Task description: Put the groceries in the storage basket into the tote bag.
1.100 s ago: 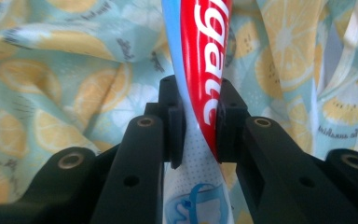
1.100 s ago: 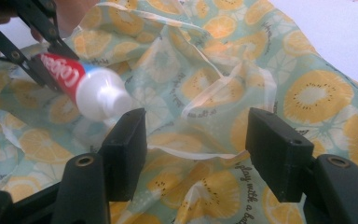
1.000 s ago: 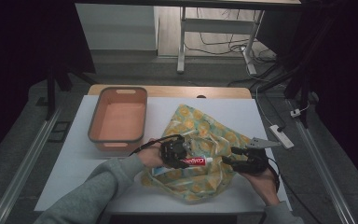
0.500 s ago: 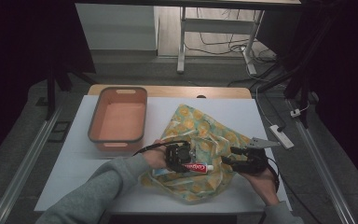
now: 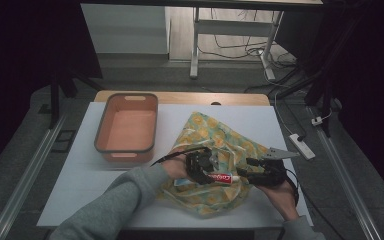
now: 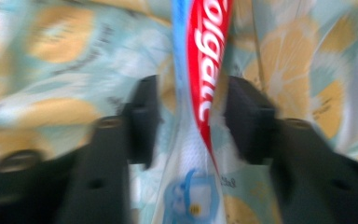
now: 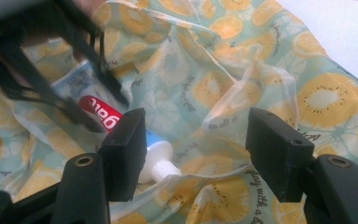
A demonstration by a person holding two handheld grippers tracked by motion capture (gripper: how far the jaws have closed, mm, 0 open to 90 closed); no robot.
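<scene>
White covers the tabletop point(image 5: 80, 180), which fills the middle of the high view with a wooden edge along its far side. An orange plastic bin point(image 5: 126, 127) with a dark rim stands at the left centre of that view, empty, and apart from everything else. Just right of it, from the centre down toward the lower middle, lies a crumpled cloth point(image 5: 225, 145) in pale green printed with yellow citrus slices; in the right gripper view its folds point(image 7: 242, 93) rise in loose ridges.

Two grey sleeves come in from the bottom of the high view. The left hand-held gripper point(image 5: 200, 167) sits on the cloth's lower part, and the right hand-held gripper point(image 5: 260, 175) lies just to the right of it at the cloth's edge, carrying a grey three-cornered plate and a trailing cable.

A toothpaste tube point(image 5: 223, 177), red and white, lies on the cloth between the two. In the left gripper view the tube point(image 6: 205, 93) runs up the middle of the frame between the two black jaws; they stand close on either side of its flat end, but the blur hides whether they actually press it, so I cannot tell if this one is clenched. In the right gripper view the tube's white cap point(image 7: 161, 165) sits at the lower centre beside the left-hand jaw, and the jaws stand wide apart, released, with only cloth between them
</scene>
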